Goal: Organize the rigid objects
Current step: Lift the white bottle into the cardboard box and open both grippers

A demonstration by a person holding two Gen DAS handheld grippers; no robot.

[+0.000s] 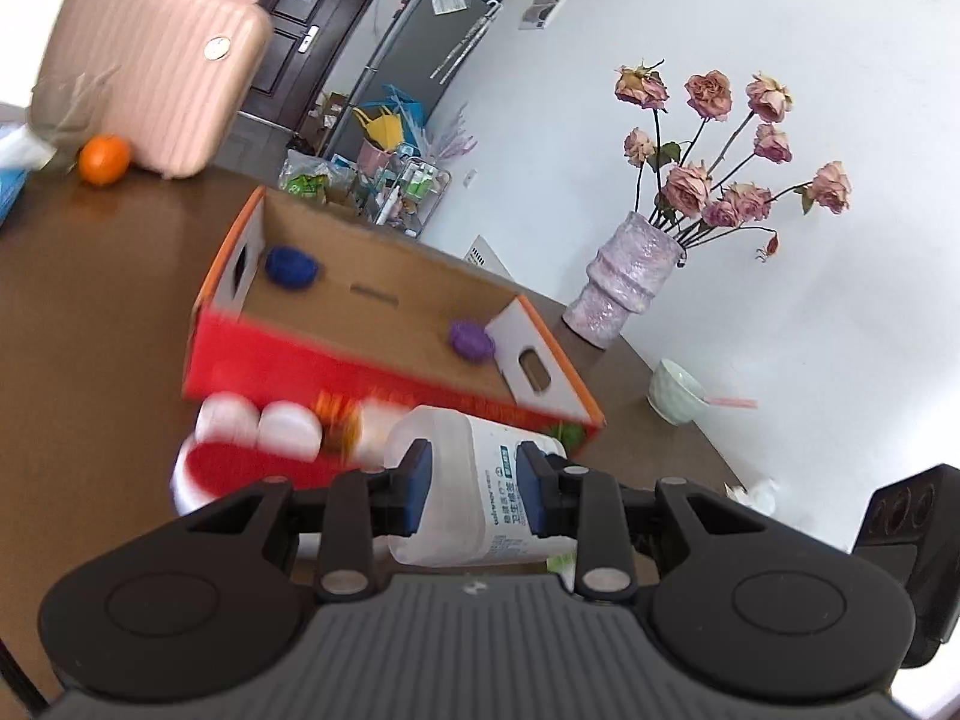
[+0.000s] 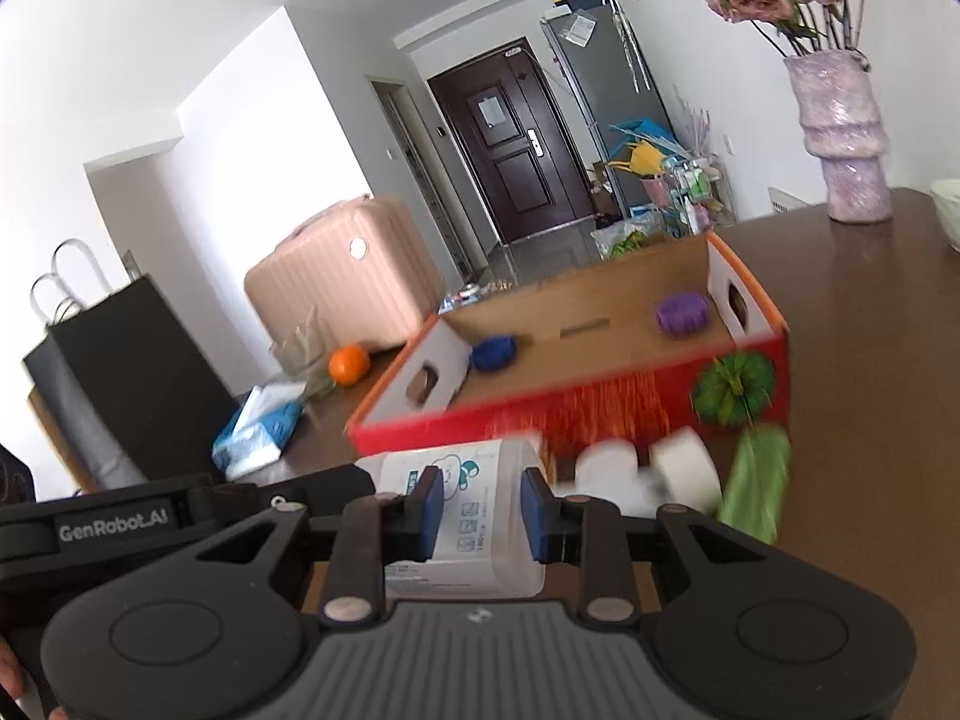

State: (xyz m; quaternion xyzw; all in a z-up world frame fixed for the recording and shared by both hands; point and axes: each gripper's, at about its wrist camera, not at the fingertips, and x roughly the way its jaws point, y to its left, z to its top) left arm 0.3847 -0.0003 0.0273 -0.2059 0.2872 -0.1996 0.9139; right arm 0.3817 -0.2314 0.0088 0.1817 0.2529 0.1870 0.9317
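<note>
A translucent white plastic container [image 1: 468, 438] with a printed label lies crosswise between the blue pads of my left gripper [image 1: 474, 468], which is shut on it. In the right wrist view my right gripper [image 2: 483, 498] is likewise shut on a labelled white container [image 2: 474, 462], and the left gripper's black body [image 2: 114, 528] reaches in from the left. Just beyond stands an open cardboard box [image 1: 336, 360] with a red front, holding a blue toy [image 1: 291, 266] and a purple toy [image 1: 471, 341]. Blurred white round pieces [image 2: 684, 462] and a green pumpkin toy [image 2: 733, 387] lie before the box.
On the brown table are a pink suitcase [image 1: 156, 66], an orange [image 1: 105, 159], a lilac vase of roses [image 1: 624, 282], a pale bowl [image 1: 675, 390], a tissue pack [image 2: 258, 426] and a black paper bag [image 2: 120, 372]. A green object [image 2: 756, 480] lies at the right.
</note>
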